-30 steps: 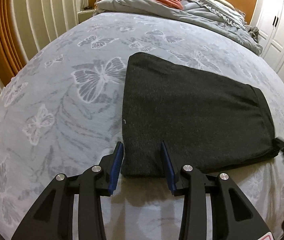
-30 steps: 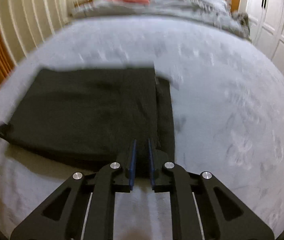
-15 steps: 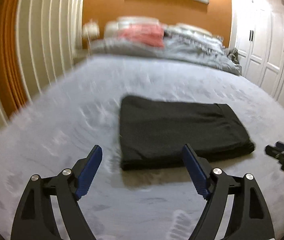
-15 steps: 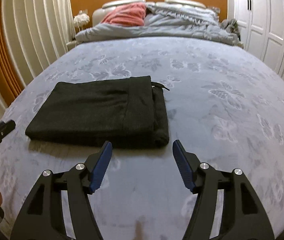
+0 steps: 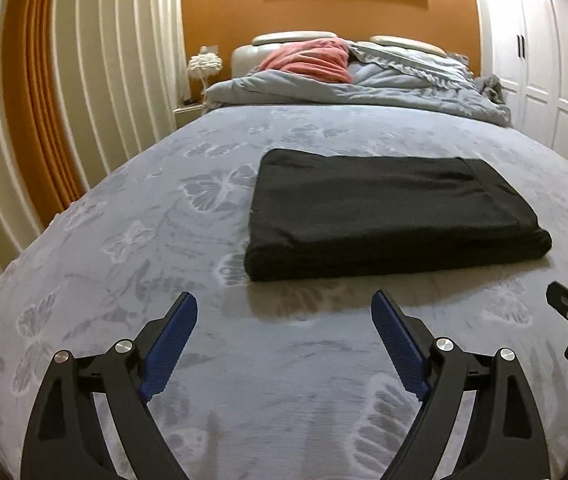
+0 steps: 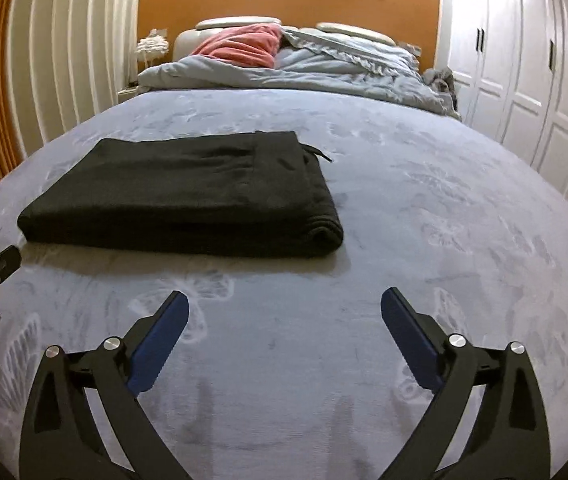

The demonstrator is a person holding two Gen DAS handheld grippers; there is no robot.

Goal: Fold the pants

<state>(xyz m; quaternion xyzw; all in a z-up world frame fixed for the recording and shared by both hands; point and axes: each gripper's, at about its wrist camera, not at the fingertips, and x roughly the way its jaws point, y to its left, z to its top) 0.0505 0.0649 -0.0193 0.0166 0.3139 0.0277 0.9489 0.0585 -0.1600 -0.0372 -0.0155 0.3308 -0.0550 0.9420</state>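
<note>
Pants lie folded in a compact dark rectangle on the bed; folding looks essentially finished. Left tool and right tool, jaws just opened wide, hold nothing, apart from the cloth.

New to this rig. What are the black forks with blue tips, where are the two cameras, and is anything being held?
No robot arm here: a person carries a handheld two-finger gripper in each hand, and a fisheye camera on each looks forward along its fingers. One picture is from the left gripper, the other from the right gripper. The blue tips are the grip pads. Each camera also catches the other gripper at its frame edge. On the bed, with its grey butterfly-print cover, lie black pants, folded into a flat rectangle. Bedding is heaped at the headboard end. Both grippers' jaws have just been opening and stand wide, short of the pants, with nothing between them. Nothing is held.
</note>
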